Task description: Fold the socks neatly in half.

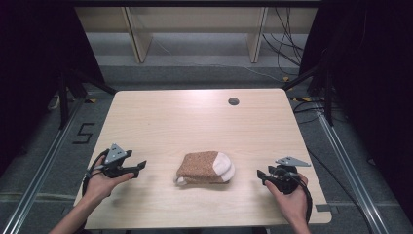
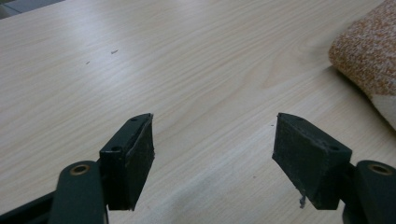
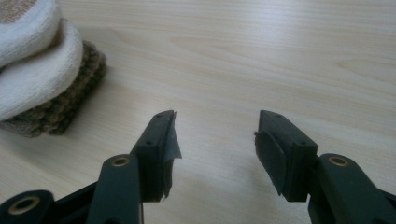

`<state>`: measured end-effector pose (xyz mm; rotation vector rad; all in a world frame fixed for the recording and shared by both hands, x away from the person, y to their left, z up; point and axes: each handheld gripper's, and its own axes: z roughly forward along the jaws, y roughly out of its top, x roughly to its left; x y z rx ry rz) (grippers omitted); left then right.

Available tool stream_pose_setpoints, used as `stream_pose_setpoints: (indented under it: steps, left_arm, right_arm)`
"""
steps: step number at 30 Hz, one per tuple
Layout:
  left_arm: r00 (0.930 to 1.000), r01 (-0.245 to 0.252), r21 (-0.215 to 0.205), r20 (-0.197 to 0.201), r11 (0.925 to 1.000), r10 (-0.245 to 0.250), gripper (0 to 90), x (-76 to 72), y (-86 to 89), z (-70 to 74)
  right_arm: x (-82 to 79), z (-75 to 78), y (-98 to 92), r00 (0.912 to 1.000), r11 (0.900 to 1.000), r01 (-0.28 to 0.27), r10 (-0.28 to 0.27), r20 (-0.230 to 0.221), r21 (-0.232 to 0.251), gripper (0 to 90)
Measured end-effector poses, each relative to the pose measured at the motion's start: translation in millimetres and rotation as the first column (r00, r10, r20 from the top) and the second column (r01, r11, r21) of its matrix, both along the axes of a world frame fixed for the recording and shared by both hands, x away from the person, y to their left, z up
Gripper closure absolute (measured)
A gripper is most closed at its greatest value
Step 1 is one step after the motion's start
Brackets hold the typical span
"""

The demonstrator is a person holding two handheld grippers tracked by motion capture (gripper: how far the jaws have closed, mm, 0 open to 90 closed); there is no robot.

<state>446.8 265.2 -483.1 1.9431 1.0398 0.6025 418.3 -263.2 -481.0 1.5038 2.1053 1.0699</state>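
A folded pair of brown speckled socks (image 1: 204,167) with white toes lies on the wooden table (image 1: 195,122), near its front middle. My left gripper (image 1: 139,167) rests low at the front left, a hand's width left of the socks, jaws open and nothing between them. In the left gripper view its open gripper (image 2: 212,140) points at bare wood, with the socks (image 2: 369,60) at the right edge. My right gripper (image 1: 261,175) sits at the front right, apart from the socks and open. In the right gripper view its empty gripper (image 3: 215,135) has the socks (image 3: 42,79) at upper left.
A small round grommet hole (image 1: 234,101) sits near the table's far edge. Beyond the table stand pale shelf legs (image 1: 139,39) and loose cables (image 1: 287,44) on the floor. Dark curtains flank both sides.
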Motion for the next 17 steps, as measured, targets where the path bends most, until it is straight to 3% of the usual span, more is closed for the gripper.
stream_pose_setpoints:
  steps: [1, 3, 4, 5, 6, 7, 9, 10, 11, 13, 14, 15, 16, 17]
  left_arm:
    - [1.0000, -0.006, -0.001, 0.003, 1.0000, 0.006, 28.3, -0.3, 1.5, -1.8]
    - [0.9997, -0.021, -0.007, 0.012, 0.9998, 0.021, 28.3, -1.1, 4.4, -5.2]
    - [0.9995, -0.030, -0.019, 0.012, 0.9994, 0.031, 28.2, -1.4, 5.8, -6.6]
    - [0.9994, -0.033, -0.024, 0.011, 0.9992, 0.033, 28.1, -1.9, 7.5, -7.4]
    - [0.9991, -0.040, -0.025, 0.013, 0.9989, 0.040, 28.0, -2.5, 8.9, -7.9]
    - [0.9988, -0.044, -0.029, 0.017, 0.9986, 0.045, 28.0, -2.9, 9.9, -9.0]
    - [0.9984, -0.053, -0.037, 0.014, 0.9979, 0.054, 28.0, -3.5, 10.3, -12.1]
    - [0.9985, -0.053, -0.037, 0.015, 0.9979, 0.053, 28.0, -3.6, 10.0, -13.2]
    - [0.9985, -0.052, -0.034, 0.014, 0.9981, 0.053, 28.0, -4.0, 9.1, -13.8]
    - [0.9989, -0.043, -0.041, 0.016, 0.9983, 0.043, 28.0, -4.2, 7.1, -15.0]
    - [0.9990, -0.039, -0.040, 0.020, 0.9984, 0.040, 28.0, -4.5, 6.3, -15.1]
    - [0.9991, -0.036, -0.037, 0.021, 0.9987, 0.036, 28.0, -5.0, 5.8, -14.9]
    - [0.9992, -0.032, -0.039, 0.022, 0.9987, 0.033, 28.0, -5.2, 5.3, -15.0]
    - [0.9991, -0.032, -0.042, 0.025, 0.9986, 0.033, 28.0, -5.3, 4.8, -15.2]
  right_arm:
    - [-0.4, -1.4, -0.7, 0.9999, 1.000, 0.000, 0.000, -0.012, 0.030, 47.5]
    - [-1.5, -2.7, -2.8, 0.9999, 1.000, 0.011, -0.011, 0.013, 0.009, 47.3]
    - [-1.9, -4.7, -2.1, 0.9997, 0.999, 0.019, -0.019, 0.014, 0.038, 47.1]
    - [-2.5, -4.6, -3.0, 0.9994, 1.000, 0.021, -0.021, 0.027, 0.013, 47.0]
    - [-4.4, -5.2, -0.4, 0.9990, 0.998, 0.043, -0.043, 0.007, 0.049, 46.8]
    - [-3.1, -6.2, -3.1, 0.9993, 0.999, 0.023, -0.023, 0.029, 0.029, 46.6]
    - [-5.1, -7.0, -2.3, 0.9986, 0.997, 0.052, -0.053, 0.010, 0.052, 46.0]
    - [-4.0, -7.5, -4.5, 0.9985, 0.999, 0.041, -0.042, 0.035, 0.029, 45.8]
    - [-4.9, -8.1, -1.9, 0.9980, 0.996, 0.061, -0.062, 0.015, 0.061, 45.5]
    - [-5.1, -8.2, -2.5, 0.9976, 0.995, 0.066, -0.067, 0.015, 0.078, 45.0]
    - [-3.9, -8.2, -6.4, 0.9975, 0.998, 0.054, -0.056, 0.043, 0.041, 44.8]
    - [-4.4, -9.2, -4.8, 0.9968, 0.993, 0.071, -0.074, 0.030, 0.091, 44.5]
    - [-3.6, -8.7, -8.6, 0.9965, 0.996, 0.064, -0.067, 0.050, 0.061, 44.4]
    - [-3.8, -8.3, -9.6, 0.9965, 0.996, 0.068, -0.071, 0.045, 0.062, 44.3]
